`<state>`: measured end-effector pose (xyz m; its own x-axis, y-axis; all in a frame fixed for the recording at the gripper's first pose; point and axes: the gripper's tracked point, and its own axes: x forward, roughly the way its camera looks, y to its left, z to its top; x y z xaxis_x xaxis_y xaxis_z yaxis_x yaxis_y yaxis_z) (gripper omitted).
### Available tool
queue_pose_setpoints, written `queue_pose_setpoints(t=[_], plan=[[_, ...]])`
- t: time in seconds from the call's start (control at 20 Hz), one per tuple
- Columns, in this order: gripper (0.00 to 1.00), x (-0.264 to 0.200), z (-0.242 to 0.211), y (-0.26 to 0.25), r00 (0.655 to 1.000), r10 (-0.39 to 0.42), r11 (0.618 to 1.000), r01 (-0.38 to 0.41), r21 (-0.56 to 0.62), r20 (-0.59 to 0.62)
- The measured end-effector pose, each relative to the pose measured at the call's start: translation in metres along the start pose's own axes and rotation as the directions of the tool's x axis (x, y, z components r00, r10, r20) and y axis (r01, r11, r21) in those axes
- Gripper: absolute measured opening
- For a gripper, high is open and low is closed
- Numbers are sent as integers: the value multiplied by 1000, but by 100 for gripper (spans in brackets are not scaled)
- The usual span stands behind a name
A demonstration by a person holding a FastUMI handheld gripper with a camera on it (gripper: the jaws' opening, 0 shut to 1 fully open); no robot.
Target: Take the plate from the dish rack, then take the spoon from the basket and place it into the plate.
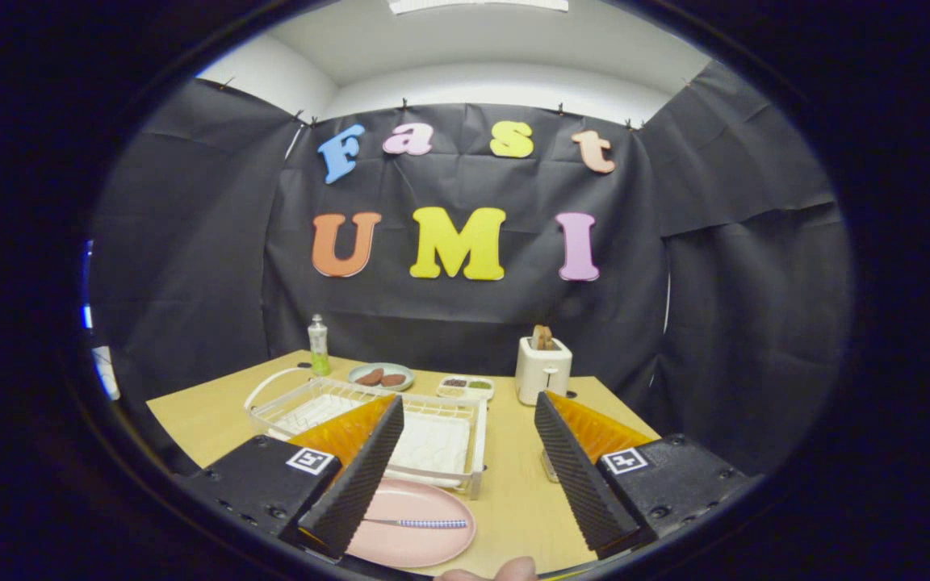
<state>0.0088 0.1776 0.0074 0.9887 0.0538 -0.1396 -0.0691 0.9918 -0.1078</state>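
A pink plate (pixel 416 524) lies flat on the wooden table (pixel 513 484), close in front of the dish rack. A spoon (pixel 421 524) with a patterned handle lies across the plate. The left finger covers part of the plate's left side. My gripper (pixel 465 476) hangs above the table with its fingers wide apart and nothing between them. The white wire dish rack (pixel 384 424) with its handle stands just beyond the left finger; a basket cannot be told apart from it.
At the back of the table stand a green bottle (pixel 318 344), a small plate of brown food (pixel 381 376), a divided snack tray (pixel 465 386) and a white toaster (pixel 543 369) with bread in it. A fingertip (pixel 513 570) shows near the table's front edge.
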Motion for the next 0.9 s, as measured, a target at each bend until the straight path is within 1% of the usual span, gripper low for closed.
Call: queue_pose_setpoints(t=[0.3, 0.5, 0.65, 0.9], plan=[[100, -28, -3, -22, 994, -70, 997, 66, 45, 82], [100, -34, -9, -18, 993, -66, 997, 61, 55, 98], [100, -34, -15, -13, 993, -67, 997, 64, 34, 99], [100, -35, -22, -3, 994, -51, 998, 47, 41, 93]])
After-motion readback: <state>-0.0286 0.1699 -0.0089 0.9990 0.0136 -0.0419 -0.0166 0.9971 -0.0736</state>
